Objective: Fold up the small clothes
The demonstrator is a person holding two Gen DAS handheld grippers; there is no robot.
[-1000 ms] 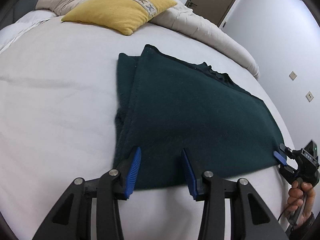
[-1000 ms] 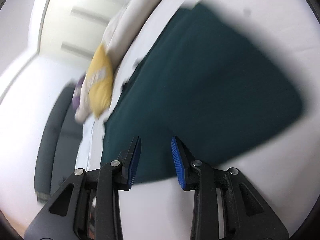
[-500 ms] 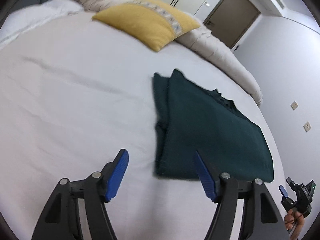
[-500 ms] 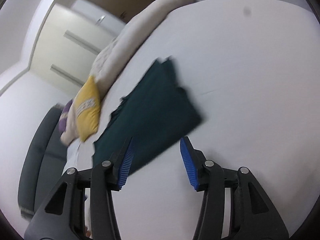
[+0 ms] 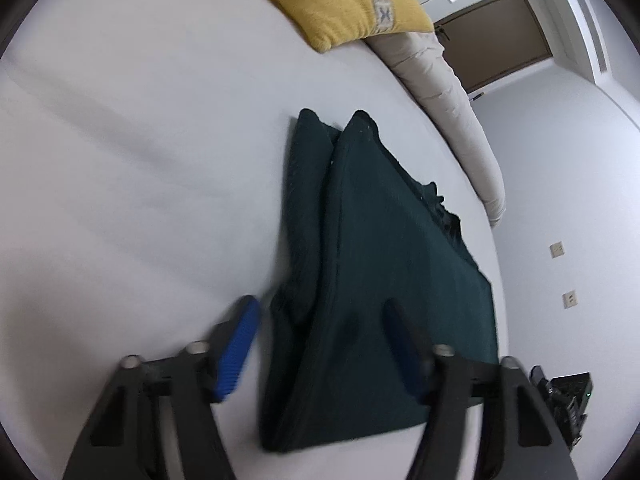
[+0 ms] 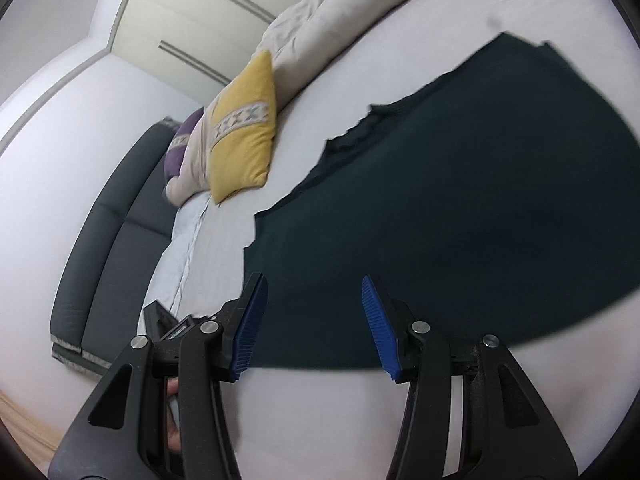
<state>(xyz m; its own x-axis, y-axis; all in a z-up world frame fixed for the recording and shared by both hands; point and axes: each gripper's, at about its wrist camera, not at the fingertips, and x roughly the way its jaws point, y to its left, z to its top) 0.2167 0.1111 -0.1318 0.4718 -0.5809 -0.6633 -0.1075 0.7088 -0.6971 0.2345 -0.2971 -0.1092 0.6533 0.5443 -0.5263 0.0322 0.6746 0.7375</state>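
With both spread wide, left claw [image 5: 322,344] and right claw [image 6: 312,320] straddle the garment [image 5: 384,280].

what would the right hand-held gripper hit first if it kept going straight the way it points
Most likely the dark green garment: the open right hand-held gripper points at its near edge, which lies flat on the white bed. How far off it is cannot be judged.
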